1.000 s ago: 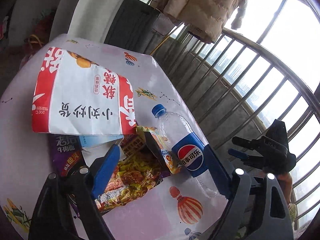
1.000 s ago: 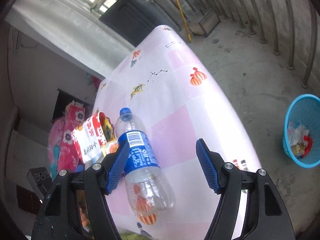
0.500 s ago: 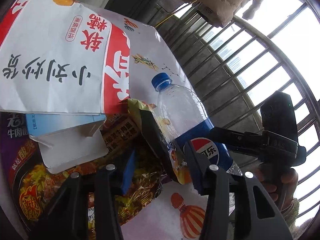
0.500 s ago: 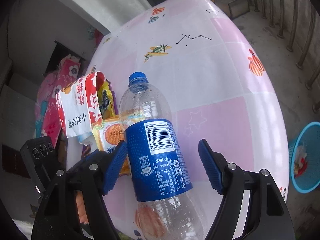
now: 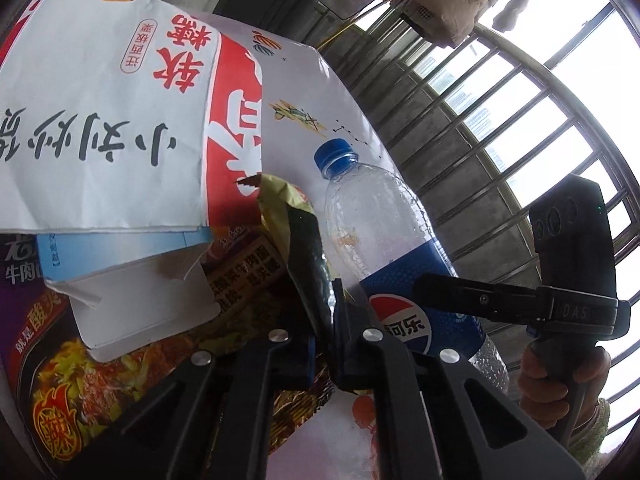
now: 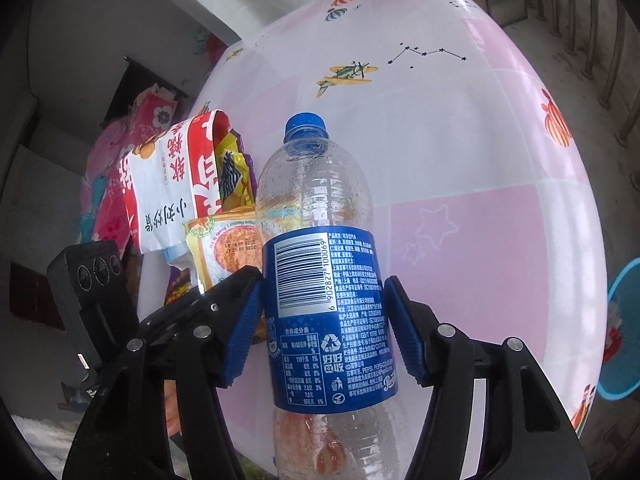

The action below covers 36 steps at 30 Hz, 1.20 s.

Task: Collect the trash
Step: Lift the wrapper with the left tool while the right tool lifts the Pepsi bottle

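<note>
Empty plastic bottle (image 6: 320, 280), blue cap and blue label, lying on the pink-and-white table (image 6: 460, 160) with its cap pointing away from the right gripper (image 6: 320, 320). The label band sits between the two blue pads of that gripper: the left pad touches the label edge, the right pad stands at or just off the other edge, and whether it presses cannot be told. These jaws, at middling width, have just been closing with the bottle between them.

Beside the bottle, on its pile side, a yellow snack wrapper (image 5: 296, 248) stands up on edge. The left gripper (image 5: 326, 320) has just closed narrow on its dark edge, which is pinched between the pads; the bottle (image 5: 384, 248) lies just beside this gripper, apart from its pads.

Beyond the wrapper from the bottle: a red-and-white candy bag (image 5: 120, 120), a pale blue carton (image 5: 136, 280) under its edge, and a noodle packet (image 5: 80, 380) beneath both.

Off the table, on the floor at the bottle's far side from the pile, a blue basket (image 6: 624, 328). A hand (image 5: 556, 384) grips the right gripper's handle.
</note>
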Each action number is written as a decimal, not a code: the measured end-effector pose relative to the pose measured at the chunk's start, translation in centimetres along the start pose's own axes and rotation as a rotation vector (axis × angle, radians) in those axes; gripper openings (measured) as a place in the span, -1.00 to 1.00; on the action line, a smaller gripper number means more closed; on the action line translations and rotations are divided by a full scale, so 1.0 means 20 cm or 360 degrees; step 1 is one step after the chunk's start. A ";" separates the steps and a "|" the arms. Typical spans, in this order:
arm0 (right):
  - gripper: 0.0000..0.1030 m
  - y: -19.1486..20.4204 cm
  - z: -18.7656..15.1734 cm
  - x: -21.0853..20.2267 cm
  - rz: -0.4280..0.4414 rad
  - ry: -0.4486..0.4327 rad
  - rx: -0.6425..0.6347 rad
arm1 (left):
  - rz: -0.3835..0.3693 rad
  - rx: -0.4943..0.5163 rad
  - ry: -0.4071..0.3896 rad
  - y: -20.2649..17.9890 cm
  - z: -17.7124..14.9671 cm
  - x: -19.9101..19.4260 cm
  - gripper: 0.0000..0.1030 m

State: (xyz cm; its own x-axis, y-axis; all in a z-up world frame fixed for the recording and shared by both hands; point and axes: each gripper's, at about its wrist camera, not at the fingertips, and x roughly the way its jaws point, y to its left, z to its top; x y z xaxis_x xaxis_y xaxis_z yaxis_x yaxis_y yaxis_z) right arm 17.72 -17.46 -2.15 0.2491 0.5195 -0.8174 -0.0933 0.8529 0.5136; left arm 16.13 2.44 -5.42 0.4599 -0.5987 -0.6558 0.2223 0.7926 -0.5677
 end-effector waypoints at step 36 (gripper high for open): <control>0.11 0.10 -0.12 0.07 -0.0230 0.0040 0.0053 | 0.0064 0.0164 0.0044 -0.08 -0.22 -0.23 -0.92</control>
State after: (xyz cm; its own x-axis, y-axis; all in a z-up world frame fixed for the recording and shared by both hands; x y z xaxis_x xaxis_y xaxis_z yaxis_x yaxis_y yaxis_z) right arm 15.50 -14.94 -2.83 0.2334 0.3929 -0.8895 -0.0258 0.9169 0.3982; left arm 9.92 3.50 -3.69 0.4465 -0.5680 -0.6914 0.2922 0.8229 -0.4873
